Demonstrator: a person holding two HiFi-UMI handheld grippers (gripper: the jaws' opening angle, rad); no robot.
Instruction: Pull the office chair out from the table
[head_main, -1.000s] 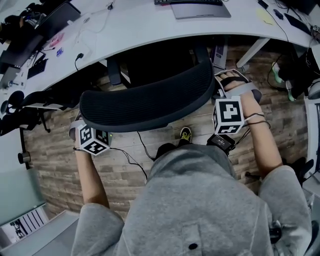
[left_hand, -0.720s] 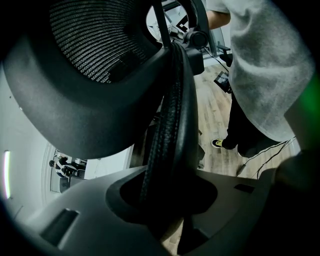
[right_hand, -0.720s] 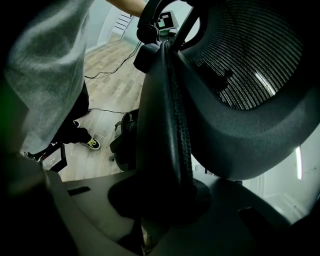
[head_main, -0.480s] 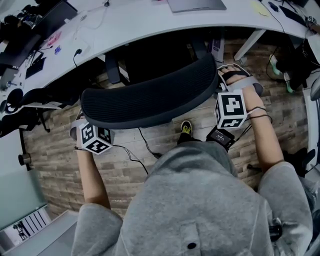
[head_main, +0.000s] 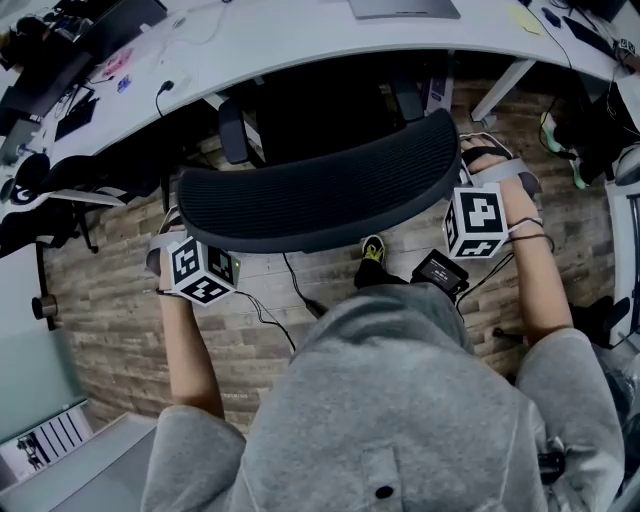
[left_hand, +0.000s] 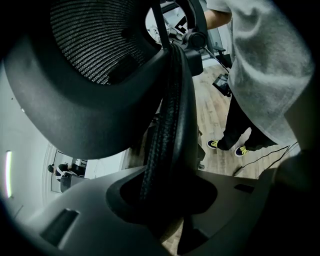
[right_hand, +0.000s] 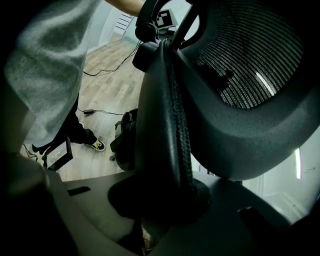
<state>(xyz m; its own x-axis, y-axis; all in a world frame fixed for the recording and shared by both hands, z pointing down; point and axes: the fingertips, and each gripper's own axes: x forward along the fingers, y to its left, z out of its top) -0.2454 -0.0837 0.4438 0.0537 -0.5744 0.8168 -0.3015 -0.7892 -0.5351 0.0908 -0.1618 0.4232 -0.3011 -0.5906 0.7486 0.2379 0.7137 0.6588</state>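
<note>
The black mesh backrest (head_main: 320, 195) of the office chair curves across the middle of the head view, its seat tucked under the white desk (head_main: 300, 40). My left gripper (head_main: 185, 240) clamps the backrest's left edge and my right gripper (head_main: 465, 185) clamps its right edge; both sets of fingertips are hidden by the rim. In the left gripper view the padded rim (left_hand: 170, 125) runs down between the jaws of the left gripper (left_hand: 167, 200). In the right gripper view the rim (right_hand: 172, 125) sits the same way in the right gripper (right_hand: 160, 200). Both are shut on it.
An armrest (head_main: 232, 130) pokes out below the desk edge. A white desk leg (head_main: 497, 88) slants down at the right. Cables (head_main: 270, 315) and a black device (head_main: 440, 272) lie on the wood floor by the person's shoe (head_main: 371, 250). Dark clutter fills the left edge.
The backrest has come away from the desk toward the person, shifting right and down in the head view. Both grippers moved with it, still clamped on its edges.
</note>
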